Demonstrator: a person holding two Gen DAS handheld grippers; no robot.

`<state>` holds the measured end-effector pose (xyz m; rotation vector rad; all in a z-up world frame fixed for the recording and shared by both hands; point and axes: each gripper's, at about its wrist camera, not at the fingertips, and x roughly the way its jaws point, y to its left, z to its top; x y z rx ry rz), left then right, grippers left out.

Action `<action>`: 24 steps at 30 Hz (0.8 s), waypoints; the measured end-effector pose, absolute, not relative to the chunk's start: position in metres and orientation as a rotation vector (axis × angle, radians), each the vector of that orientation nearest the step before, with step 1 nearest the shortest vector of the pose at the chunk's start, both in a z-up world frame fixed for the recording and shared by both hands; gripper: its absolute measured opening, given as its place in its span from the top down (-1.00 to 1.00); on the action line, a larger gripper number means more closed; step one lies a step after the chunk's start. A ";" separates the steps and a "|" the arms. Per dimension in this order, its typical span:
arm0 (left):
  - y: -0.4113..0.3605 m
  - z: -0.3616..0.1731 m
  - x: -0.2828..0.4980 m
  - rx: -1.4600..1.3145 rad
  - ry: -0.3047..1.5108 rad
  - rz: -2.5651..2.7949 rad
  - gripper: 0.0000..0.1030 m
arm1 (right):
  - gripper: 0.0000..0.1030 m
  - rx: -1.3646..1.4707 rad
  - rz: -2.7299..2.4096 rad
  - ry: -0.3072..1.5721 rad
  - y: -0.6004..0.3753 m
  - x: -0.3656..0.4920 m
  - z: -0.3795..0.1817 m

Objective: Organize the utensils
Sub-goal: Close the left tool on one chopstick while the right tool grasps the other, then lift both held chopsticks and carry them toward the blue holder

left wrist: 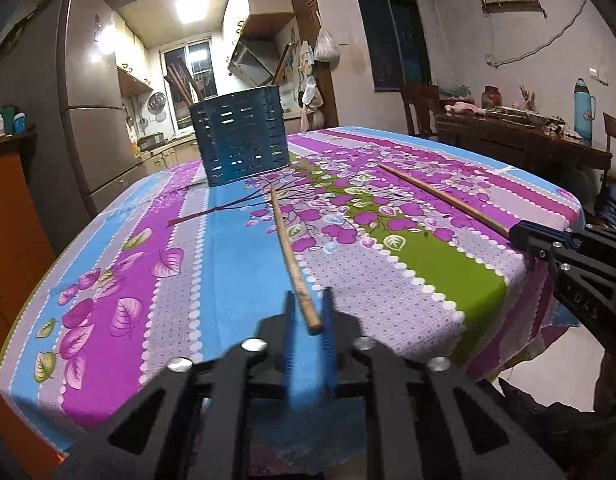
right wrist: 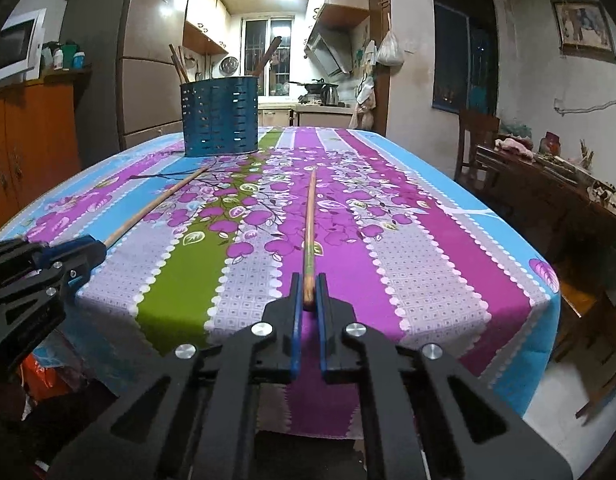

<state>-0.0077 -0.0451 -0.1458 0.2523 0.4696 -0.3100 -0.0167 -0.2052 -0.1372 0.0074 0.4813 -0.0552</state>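
Note:
A blue perforated utensil holder (left wrist: 240, 136) stands at the table's far side with several chopsticks in it; it also shows in the right wrist view (right wrist: 220, 116). My left gripper (left wrist: 308, 304) is shut on the near end of a wooden chopstick (left wrist: 286, 236) that points toward the holder. My right gripper (right wrist: 308, 286) is shut on the near end of a second chopstick (right wrist: 309, 216) lying along the cloth. Each gripper shows in the other's view: the right one (left wrist: 523, 232) at the right edge, the left one (right wrist: 94, 250) at the left edge.
The table carries a purple, blue and green flowered cloth (right wrist: 407, 240). A fridge (left wrist: 88, 120) stands behind on the left. A dark wooden side table (right wrist: 547, 188) with clutter and chairs stands on the right. An orange cabinet (right wrist: 32, 136) is at the far left.

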 end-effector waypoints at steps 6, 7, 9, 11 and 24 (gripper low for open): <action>-0.038 -0.140 0.003 0.230 0.525 -0.252 0.86 | 0.91 0.057 -0.026 0.500 -0.210 -0.011 -0.130; -0.035 -0.137 0.005 0.223 0.533 -0.236 0.86 | 0.91 0.056 -0.022 0.496 -0.209 -0.010 -0.127; -0.031 -0.134 0.007 0.213 0.540 -0.210 0.86 | 0.91 0.056 -0.017 0.488 -0.207 -0.009 -0.122; -0.028 -0.130 0.008 0.207 0.544 -0.184 0.86 | 0.91 0.046 -0.007 0.478 -0.204 -0.008 -0.117; -0.018 -0.123 0.014 0.205 0.546 -0.124 0.86 | 0.91 0.025 0.024 0.459 -0.193 -0.007 -0.104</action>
